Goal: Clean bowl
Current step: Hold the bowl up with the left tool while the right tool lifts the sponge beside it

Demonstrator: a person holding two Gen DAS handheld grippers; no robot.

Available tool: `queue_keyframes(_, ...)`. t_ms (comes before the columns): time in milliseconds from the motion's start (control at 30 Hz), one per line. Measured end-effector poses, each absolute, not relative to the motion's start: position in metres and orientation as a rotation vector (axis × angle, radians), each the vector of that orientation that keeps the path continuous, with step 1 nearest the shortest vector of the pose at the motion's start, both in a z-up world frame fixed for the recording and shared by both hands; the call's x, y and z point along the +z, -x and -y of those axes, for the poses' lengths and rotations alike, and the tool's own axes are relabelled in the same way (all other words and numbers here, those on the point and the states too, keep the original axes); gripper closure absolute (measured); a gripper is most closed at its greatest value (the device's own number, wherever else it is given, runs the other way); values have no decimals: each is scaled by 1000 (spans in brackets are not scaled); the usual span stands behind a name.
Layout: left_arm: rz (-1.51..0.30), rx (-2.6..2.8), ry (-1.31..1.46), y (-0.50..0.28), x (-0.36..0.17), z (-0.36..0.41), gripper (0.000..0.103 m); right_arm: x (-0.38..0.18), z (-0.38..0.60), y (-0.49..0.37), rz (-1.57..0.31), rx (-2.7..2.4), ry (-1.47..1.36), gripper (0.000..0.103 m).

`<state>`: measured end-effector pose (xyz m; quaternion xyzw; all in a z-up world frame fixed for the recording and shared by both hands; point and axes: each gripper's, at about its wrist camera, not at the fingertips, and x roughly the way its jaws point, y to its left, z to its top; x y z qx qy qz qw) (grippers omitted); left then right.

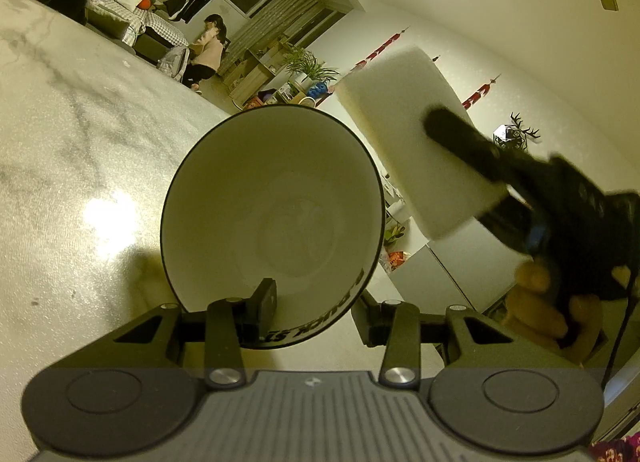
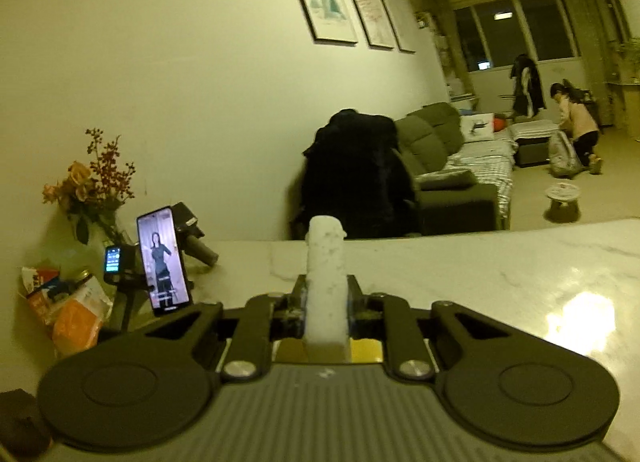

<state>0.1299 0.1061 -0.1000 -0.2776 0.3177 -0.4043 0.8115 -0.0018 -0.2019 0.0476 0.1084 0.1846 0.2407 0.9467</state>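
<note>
My left gripper [image 1: 316, 310] holds a white bowl [image 1: 272, 198] with a black rim, tipped so its inside faces the camera. One finger [image 1: 264, 302] is inside the wall and the other is outside, so the jaws are shut on the rim. The bowl's inside looks bare. To the bowl's upper right, in the air, is a white sponge block [image 1: 400, 134] with my right gripper [image 1: 444, 122] shut on it. In the right wrist view the sponge [image 2: 326, 262] stands edge-on, pinched between the fingers of the right gripper [image 2: 326, 294]. Sponge and bowl are apart.
A marble table [image 1: 80, 142] lies below both grippers. At its left end are a phone on a stand [image 2: 162, 262], a flower vase [image 2: 96, 190] and snack packets [image 2: 72, 318]. A dark coat on a chair [image 2: 356, 174] is behind the table. A person crouches far off [image 2: 576, 122].
</note>
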Motion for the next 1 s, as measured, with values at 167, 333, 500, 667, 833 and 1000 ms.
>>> queue_keyframes(167, -678, -864, 597, -130, -100, -107, 60, 35, 199, -13, -377, 506, -211, 84)
queue_keyframes(333, -680, -866, 595, -129, -100, -107, 60, 20, 215, -20, -353, 522, -268, 84)
queue_keyframes(500, -680, -866, 589, -130, -99, -106, 60, 9, 226, -29, -406, 481, -263, 84)
queue_keyframes(667, -684, -874, 571, -127, -98, -104, 60, 9, 228, -26, -404, 504, -290, 84)
queue_keyframes(833, -686, -880, 570, -128, -97, -103, 60, 17, 224, -14, -352, 547, -279, 84)
queue_keyframes(1000, -686, -882, 573, -130, -98, -103, 60, 22, 223, -6, -331, 623, -291, 84)
